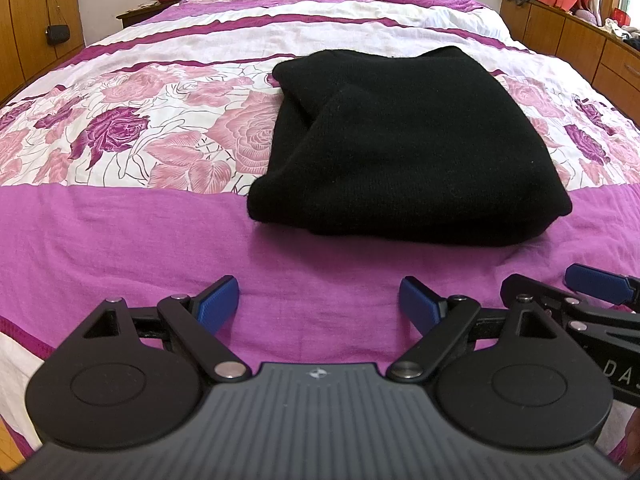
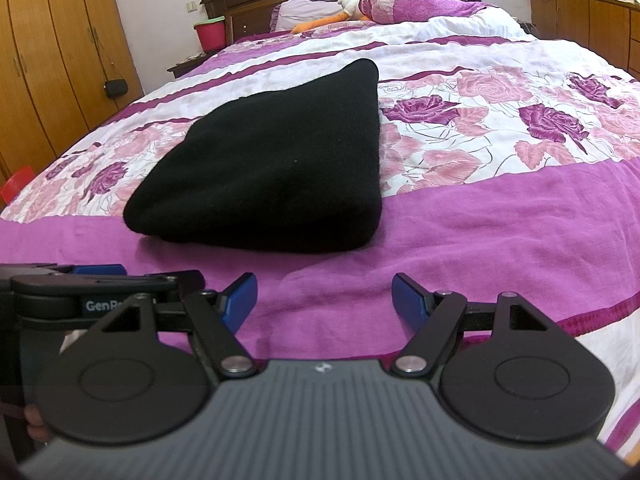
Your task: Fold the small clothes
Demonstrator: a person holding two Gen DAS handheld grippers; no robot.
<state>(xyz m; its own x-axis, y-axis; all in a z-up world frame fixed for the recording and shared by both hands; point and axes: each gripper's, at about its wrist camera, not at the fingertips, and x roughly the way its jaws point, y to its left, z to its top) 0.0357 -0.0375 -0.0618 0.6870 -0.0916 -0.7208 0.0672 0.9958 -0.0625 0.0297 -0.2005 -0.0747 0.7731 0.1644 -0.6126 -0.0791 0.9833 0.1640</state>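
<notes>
A black knit garment (image 1: 404,152) lies folded into a thick rectangle on the bed; it also shows in the right wrist view (image 2: 272,168). My left gripper (image 1: 319,304) is open and empty, hovering over the purple band of the bedspread just short of the garment's near edge. My right gripper (image 2: 325,300) is open and empty, also just short of the near edge. The right gripper's blue fingertips (image 1: 596,278) show at the right edge of the left wrist view. The left gripper's body (image 2: 80,300) shows at the left of the right wrist view.
The bed has a purple and white floral bedspread (image 1: 120,220). Pillows and an orange-and-white stuffed toy (image 2: 340,14) lie at the headboard. A pink bucket (image 2: 210,34) sits on a nightstand on the left. Wooden wardrobes (image 2: 48,60) stand on the left, wooden cabinets (image 1: 580,40) on the right.
</notes>
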